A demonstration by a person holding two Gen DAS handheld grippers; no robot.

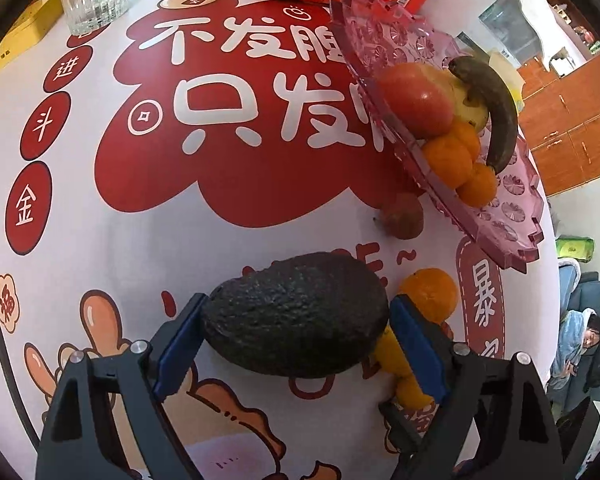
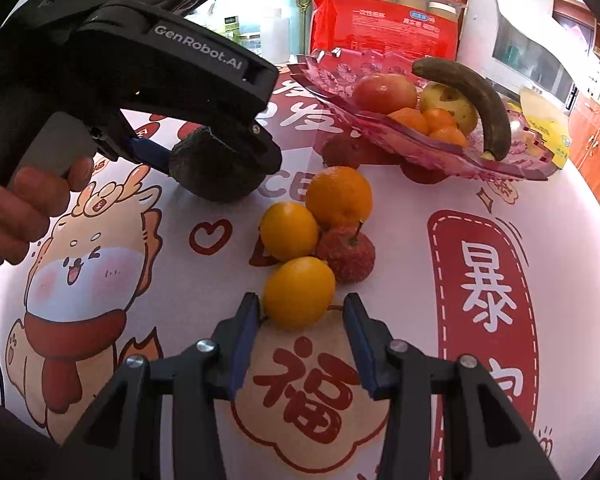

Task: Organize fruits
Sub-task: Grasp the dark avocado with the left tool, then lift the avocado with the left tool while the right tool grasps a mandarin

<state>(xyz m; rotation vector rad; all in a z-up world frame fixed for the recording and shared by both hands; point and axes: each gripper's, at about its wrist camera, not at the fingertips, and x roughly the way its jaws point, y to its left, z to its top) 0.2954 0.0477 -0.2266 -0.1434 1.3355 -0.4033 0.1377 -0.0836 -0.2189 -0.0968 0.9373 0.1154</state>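
Counting loose fruit: three oranges (image 2: 338, 196), one red fruit (image 2: 346, 254). Your left gripper (image 1: 296, 316) clamps the avocado (image 1: 296, 312); right gripper (image 2: 300, 316) gapes, dish (image 2: 512, 168) at one o'clock.

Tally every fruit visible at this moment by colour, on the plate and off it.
Orange or yellow-orange: 6
Red: 3
Yellow-green apple: 1
Dark banana: 1
Dark avocado, in the left gripper: 1
Total: 12

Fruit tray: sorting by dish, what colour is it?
Translucent pink fruit tray, patterned with citrus-slice shapes; clearest in left wrist view.
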